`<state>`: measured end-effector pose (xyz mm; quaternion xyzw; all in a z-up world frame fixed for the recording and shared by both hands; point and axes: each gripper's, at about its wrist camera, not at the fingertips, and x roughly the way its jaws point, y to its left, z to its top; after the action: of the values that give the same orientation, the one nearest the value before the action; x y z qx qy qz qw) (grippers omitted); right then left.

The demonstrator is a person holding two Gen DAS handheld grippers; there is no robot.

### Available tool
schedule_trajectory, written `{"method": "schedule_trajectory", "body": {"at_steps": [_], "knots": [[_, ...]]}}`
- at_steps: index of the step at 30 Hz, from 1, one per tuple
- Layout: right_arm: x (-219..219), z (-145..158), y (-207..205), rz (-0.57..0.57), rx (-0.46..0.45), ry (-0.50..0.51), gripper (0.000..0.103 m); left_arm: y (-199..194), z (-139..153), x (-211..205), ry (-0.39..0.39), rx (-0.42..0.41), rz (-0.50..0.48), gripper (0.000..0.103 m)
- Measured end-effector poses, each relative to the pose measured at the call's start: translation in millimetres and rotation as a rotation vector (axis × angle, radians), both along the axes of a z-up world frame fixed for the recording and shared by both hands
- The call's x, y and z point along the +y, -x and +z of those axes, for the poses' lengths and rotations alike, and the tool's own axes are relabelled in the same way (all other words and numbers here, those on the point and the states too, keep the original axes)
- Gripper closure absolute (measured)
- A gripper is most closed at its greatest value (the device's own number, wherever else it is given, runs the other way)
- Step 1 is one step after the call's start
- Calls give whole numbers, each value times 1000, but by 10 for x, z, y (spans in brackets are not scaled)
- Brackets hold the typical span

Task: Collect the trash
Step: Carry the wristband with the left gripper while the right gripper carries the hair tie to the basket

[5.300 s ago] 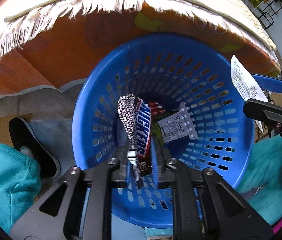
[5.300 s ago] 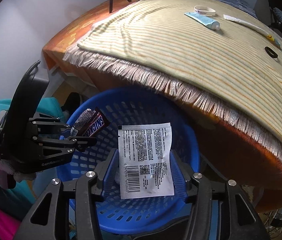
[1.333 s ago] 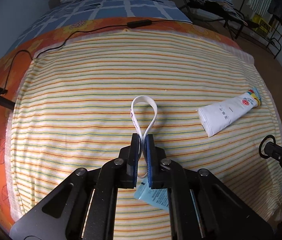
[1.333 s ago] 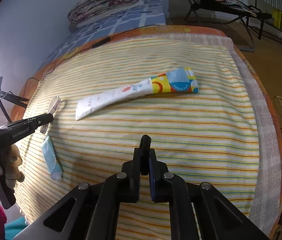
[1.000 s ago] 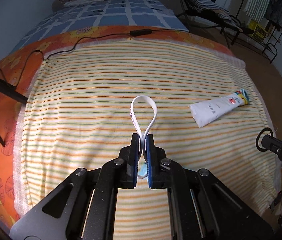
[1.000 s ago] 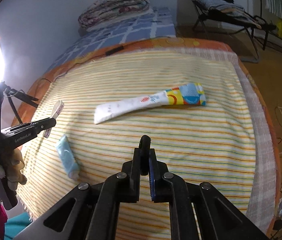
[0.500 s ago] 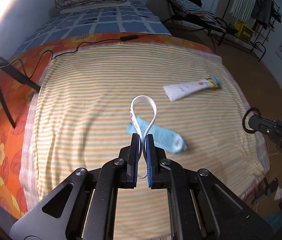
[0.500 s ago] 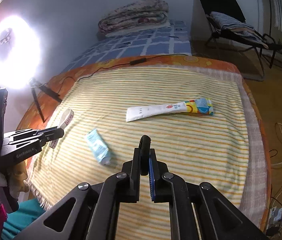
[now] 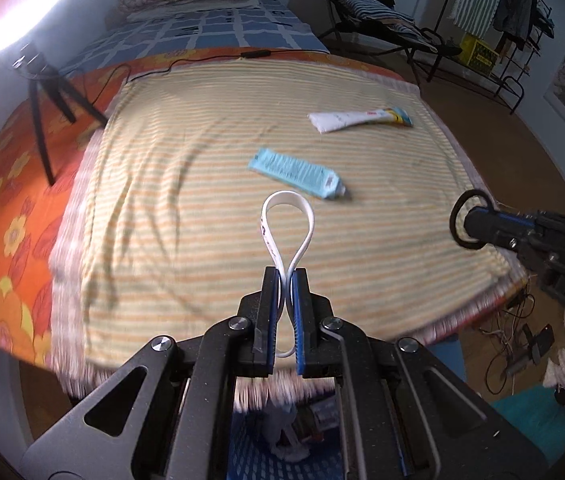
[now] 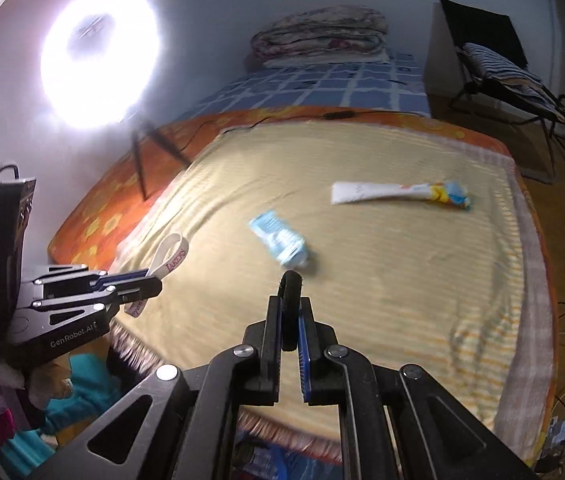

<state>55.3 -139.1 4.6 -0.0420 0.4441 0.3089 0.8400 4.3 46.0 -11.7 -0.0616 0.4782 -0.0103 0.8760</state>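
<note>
Two pieces are in transit: left gripper (image 9: 282, 276) pinches a white wristband (image 9: 287, 220), right gripper (image 10: 291, 312) a black ring (image 10: 290, 284) (basket (image 9: 282, 460) below); next, release.

"GenRobot.AI" on left tool (image 10: 154, 278), "LAKERS" wristband (image 10: 170, 258)

right gripper (image 10: 290, 304): clamped on black ring (image 10: 291, 280) | left gripper (image 10: 150, 280): at left, clamped on white wristband (image 10: 170, 258) | striped blanket (image 10: 382, 280): blue tube (image 10: 280, 242) near, white tube (image 10: 398, 193) farther right
</note>
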Motion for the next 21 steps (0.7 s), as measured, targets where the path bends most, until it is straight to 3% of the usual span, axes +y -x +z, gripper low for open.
{"method": "schedule_trajectory", "body": {"at_steps": [8,21], "knots": [[71,-228,548,55,50,8,98,490,-231,-30,33,40,25,98],[84,-628,1012,103,118,59,98,1008,-823,-152,65,154,51,98]]}}
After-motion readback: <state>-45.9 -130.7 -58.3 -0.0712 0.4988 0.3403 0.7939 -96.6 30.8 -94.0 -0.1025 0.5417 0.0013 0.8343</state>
